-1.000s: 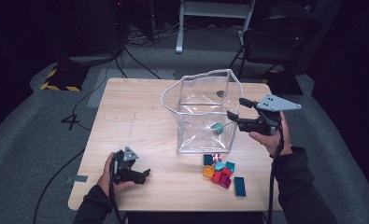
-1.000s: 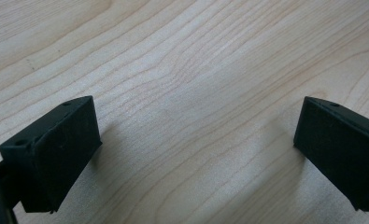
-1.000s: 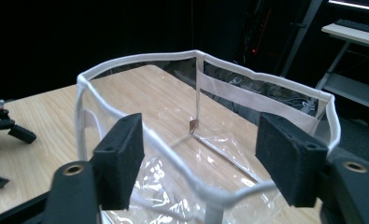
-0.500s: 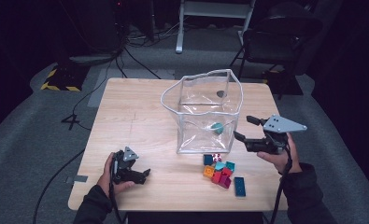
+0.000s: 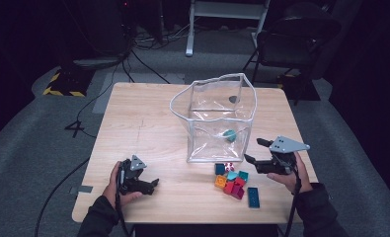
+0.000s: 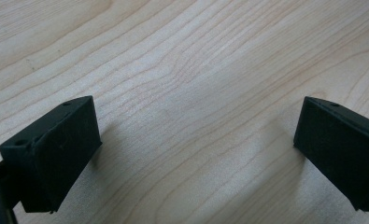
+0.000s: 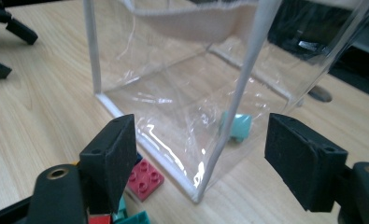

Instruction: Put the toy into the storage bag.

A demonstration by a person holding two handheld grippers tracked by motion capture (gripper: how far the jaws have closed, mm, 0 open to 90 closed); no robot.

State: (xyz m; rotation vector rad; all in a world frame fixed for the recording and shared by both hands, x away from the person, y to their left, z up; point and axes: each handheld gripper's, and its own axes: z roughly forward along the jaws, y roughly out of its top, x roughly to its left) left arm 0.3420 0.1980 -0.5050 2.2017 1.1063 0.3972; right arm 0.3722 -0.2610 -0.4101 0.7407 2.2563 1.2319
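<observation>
One wooden table (image 5: 148,128), grey carpet (image 5: 29,143)

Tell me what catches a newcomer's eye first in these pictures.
A clear plastic bin stands mid-table with one teal block inside. In front of it, bright bricks lie heaped on the wooden table. The right tongs hang open beside them; the left tongs rest open near the front-left edge.

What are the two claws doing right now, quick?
Left claw: open, empty, resting low on the table.
Right claw: jaws just opened, nothing between them, beside the blocks.
</observation>
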